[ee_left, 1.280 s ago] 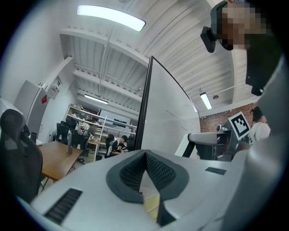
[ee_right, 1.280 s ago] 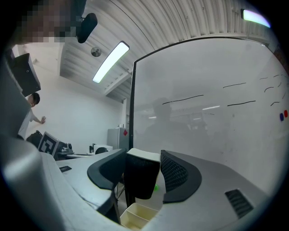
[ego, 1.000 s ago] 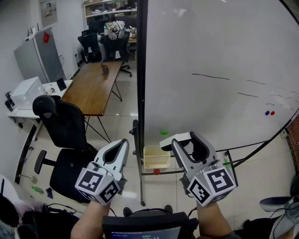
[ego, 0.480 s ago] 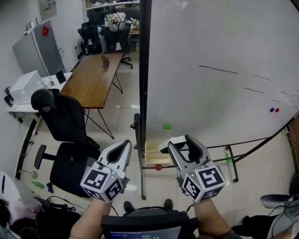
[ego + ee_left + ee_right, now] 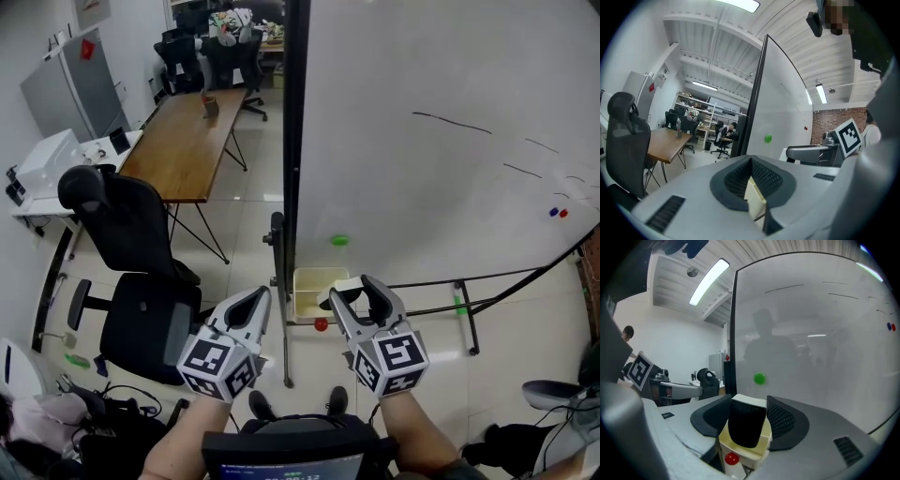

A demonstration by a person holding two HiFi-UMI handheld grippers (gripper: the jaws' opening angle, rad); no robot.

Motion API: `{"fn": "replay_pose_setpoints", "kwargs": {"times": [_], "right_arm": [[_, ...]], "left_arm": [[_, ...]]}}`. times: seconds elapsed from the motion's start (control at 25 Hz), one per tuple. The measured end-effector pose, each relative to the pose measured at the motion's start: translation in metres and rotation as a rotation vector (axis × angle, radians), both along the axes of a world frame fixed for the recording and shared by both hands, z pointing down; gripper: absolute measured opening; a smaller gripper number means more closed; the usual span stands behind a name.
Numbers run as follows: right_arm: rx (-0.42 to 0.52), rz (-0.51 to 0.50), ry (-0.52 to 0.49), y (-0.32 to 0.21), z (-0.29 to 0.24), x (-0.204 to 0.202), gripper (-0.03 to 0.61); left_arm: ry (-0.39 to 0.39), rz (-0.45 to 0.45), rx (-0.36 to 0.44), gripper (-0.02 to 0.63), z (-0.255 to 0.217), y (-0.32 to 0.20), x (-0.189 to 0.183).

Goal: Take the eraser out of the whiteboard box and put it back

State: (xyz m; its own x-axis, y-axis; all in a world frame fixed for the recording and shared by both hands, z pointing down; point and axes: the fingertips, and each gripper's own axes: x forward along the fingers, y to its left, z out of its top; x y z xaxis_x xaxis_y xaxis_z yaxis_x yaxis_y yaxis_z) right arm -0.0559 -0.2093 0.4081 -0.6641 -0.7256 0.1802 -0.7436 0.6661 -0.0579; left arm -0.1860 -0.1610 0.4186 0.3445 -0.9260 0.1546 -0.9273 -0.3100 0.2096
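Note:
My right gripper (image 5: 347, 290) is shut on the eraser (image 5: 342, 286), a white-backed block with black felt (image 5: 746, 425), gripped by its sides. It hangs just in front of and above the cream whiteboard box (image 5: 307, 281), which sits at the whiteboard's (image 5: 441, 169) lower left corner. In the right gripper view the box (image 5: 761, 447) shows right under the eraser. My left gripper (image 5: 262, 294) is beside the right one, left of the board's black edge, shut with nothing in it; its pads (image 5: 761, 174) meet at the tips.
A red magnet (image 5: 321, 324) sits under the box and a green magnet (image 5: 339, 240) above it on the board. A black office chair (image 5: 141, 281) and a wooden table (image 5: 183, 155) stand to the left. The board's stand legs (image 5: 464, 319) spread over the tiled floor.
Both grippers have sunk lower and now sit nearer the box. The eraser has stayed in the right gripper's jaws throughout.

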Motion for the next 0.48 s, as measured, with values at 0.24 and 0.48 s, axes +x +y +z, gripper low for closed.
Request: {"fn": "replay_pose_setpoints", "kwargs": {"times": [0.24, 0.48], "right_arm": [[-0.048, -0.004, 0.033, 0.001, 0.035, -0.006, 0.265], [-0.083, -0.006, 0.072, -0.002, 0.061, -0.012, 0.265]], "left_arm": [[0.003, -0.002, -0.030, 0.035, 0.017, 0.005, 0.000], [0.005, 0.000, -0.056, 0.035, 0.030, 0.006, 0.002]]}}
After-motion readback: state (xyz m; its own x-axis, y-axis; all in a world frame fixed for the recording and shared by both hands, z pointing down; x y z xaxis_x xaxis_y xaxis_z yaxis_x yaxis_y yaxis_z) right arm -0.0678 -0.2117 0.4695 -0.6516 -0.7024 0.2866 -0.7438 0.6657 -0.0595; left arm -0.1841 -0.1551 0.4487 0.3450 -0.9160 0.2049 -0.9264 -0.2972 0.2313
